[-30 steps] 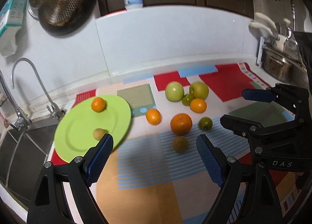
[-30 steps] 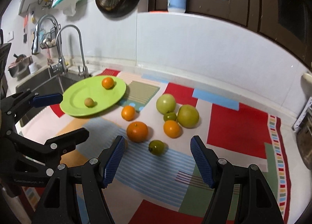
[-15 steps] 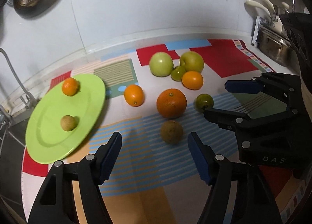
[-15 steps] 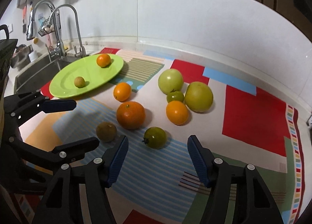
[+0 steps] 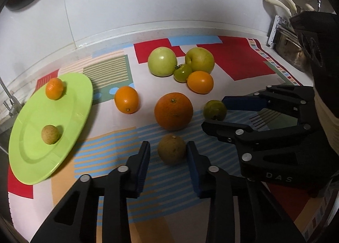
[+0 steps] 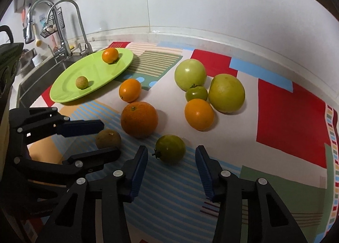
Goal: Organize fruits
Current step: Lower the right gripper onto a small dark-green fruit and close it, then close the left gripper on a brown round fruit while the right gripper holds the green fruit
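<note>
A brown round fruit (image 5: 172,148) lies on the patterned mat between the fingers of my left gripper (image 5: 168,149). The jaws are closing; the right pad touches the fruit and a small gap shows at the left pad. My right gripper (image 6: 171,152) straddles a small green tomato (image 6: 169,151), its jaws closing with gaps on both sides. Each gripper also shows in the other view: the right gripper (image 5: 214,112) and the left gripper (image 6: 110,138). A green plate (image 5: 80,99) at the left holds a small orange (image 5: 54,88) and a small brownish fruit (image 5: 50,134).
A big orange (image 5: 173,110) sits just beyond both grippers. Two small oranges, two green apples (image 5: 162,64) and another green tomato cluster farther back. A sink with taps (image 6: 63,37) lies left of the plate. A metal pot (image 5: 294,52) stands at the right.
Both grippers have sunk toward the mat and tilted down. The left jaws narrowed around the brown fruit, the right jaws around the green tomato. No fruit has moved.
</note>
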Demonstrator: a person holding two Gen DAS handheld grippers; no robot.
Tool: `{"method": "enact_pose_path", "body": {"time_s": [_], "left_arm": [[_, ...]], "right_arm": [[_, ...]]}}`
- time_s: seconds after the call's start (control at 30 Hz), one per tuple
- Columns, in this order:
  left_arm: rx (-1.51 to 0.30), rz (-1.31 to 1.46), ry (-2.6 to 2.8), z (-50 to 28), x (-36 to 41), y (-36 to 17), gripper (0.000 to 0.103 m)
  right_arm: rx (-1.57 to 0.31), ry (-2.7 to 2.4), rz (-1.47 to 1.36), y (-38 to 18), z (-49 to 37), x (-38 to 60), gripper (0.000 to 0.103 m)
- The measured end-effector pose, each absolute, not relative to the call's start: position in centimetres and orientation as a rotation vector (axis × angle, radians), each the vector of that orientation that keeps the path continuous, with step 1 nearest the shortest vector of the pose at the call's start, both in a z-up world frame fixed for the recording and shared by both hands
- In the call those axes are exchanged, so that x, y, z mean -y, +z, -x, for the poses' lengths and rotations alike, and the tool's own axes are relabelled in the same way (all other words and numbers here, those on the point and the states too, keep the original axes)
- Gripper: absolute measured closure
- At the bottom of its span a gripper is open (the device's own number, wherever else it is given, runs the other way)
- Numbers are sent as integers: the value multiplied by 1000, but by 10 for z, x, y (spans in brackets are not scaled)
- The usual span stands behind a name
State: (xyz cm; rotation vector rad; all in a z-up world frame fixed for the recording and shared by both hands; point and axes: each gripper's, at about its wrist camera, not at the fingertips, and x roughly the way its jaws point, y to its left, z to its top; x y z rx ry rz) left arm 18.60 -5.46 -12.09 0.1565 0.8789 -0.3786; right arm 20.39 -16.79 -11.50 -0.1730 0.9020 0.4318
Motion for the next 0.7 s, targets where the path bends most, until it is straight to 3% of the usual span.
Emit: {"method": "enact_pose_path", "body": {"time_s": [0.23,0.7], "left_arm": [[-893,-132,-365,-186,51,-120,75],[-849,-105,-341,-167,42,-103,75]], "right_arm": [[-914,433,171,-117,-206,167,71],[-863,395,146,-95,-186,167,73]]}}
